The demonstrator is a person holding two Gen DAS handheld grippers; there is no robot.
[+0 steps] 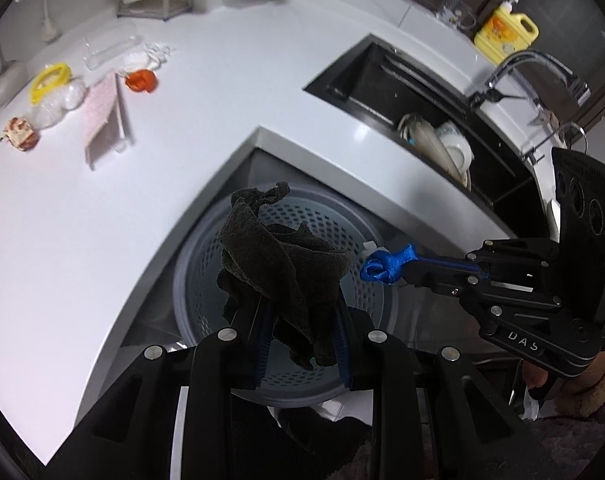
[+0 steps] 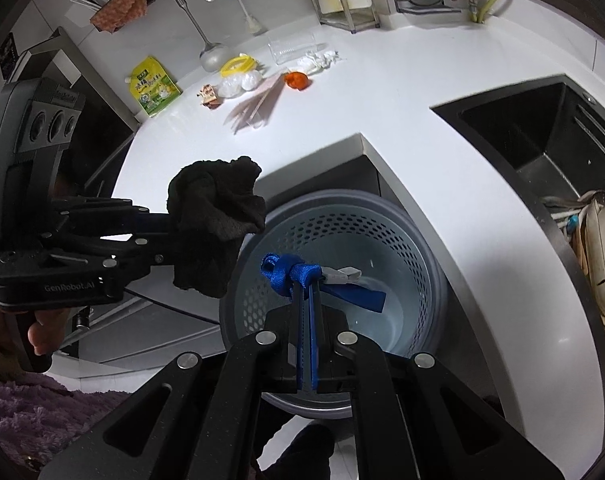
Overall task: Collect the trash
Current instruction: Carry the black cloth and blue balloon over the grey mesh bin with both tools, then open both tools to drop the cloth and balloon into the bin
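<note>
- Looking down from both cameras, I see the white desk [image 1: 82, 220] wrapping in an L around a corner cut-out; it is the biggest thing in view.
- A dark sink [image 2: 542, 148] is sunk into the desk on the right, with dishes [image 1: 442, 148] stacked at its near end and a tap [image 1: 542, 68] beside it.
- A grey bin [image 2: 434, 280] stands on the floor in the cut-out, below the desk edge, with a pale perforated basket [image 1: 362, 240] inside.
- My left gripper [image 1: 302, 340] hangs above the bin, its fingers narrowly apart and clamped on a crumpled black cloth [image 1: 278, 264], which bunches above the fingertips and droops between them.
- My right gripper [image 2: 308, 292] is also over the bin, fingers pressed fully together on a knotted blue ribbon [image 2: 290, 274]; one flat tail of it sticks out over the basket, and a small white tag [image 2: 342, 274] shows just beyond the knot.
- More litter lies well apart at the back of the desk: a pink tray [image 1: 102, 120], a yellow ring [image 1: 50, 80], a clear plastic box [image 1: 110, 50], crumpled white tissue [image 2: 318, 60], an orange scrap [image 1: 142, 80] and a small brown wrapper [image 1: 20, 134].
- A yellow soap bottle [image 1: 506, 32] stands behind the sink.
</note>
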